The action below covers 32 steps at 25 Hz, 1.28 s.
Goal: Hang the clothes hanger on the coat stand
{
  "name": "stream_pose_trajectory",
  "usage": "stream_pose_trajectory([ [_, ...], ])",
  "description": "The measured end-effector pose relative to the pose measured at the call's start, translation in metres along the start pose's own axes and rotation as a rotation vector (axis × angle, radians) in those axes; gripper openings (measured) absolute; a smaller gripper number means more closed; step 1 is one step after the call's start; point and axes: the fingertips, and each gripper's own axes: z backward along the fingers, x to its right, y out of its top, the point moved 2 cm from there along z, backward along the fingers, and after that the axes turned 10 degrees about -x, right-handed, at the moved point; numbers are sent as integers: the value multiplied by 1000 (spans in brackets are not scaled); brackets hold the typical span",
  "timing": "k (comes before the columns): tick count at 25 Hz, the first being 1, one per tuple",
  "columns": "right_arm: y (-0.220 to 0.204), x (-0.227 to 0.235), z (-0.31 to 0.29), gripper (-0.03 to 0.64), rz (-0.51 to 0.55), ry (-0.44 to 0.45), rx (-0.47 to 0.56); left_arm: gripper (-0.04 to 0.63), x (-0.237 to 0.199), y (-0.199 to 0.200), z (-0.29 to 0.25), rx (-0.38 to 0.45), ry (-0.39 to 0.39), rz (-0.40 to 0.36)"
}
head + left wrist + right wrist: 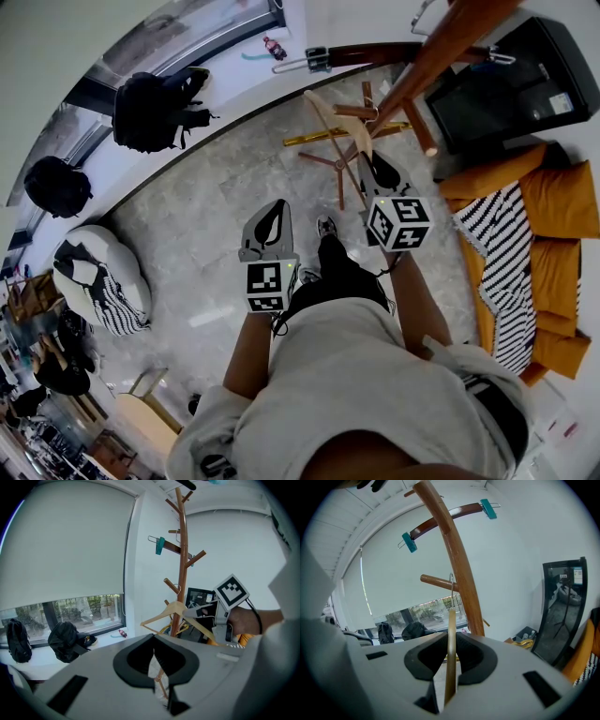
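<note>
Right gripper view shows the right tongs (449,667) clamped on the wooden clothes hanger (451,637), seen edge-on between the jaws. Gripped by its body like this, its wire hook (451,590) stands free on top, ready to catch. The hook sits just at a side peg (435,580) of the coat stand (461,573); whether it is over the peg I cannot tell. A clip hanger (445,517) already occupies a higher peg, which likely explains the lower target. The left tongs (154,663), jaws together and empty, hang back on the left, clear of the work.

Pale hanger (450,639), reddish-brown coat stand (461,569), black-and-white striped throw (506,262).
</note>
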Motion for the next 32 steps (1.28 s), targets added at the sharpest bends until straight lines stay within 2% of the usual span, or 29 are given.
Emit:
stream_pose_trajectory([
  [32,-12,2,-9,49,34,-8,-16,9,1,-6,1,-15,8,10],
])
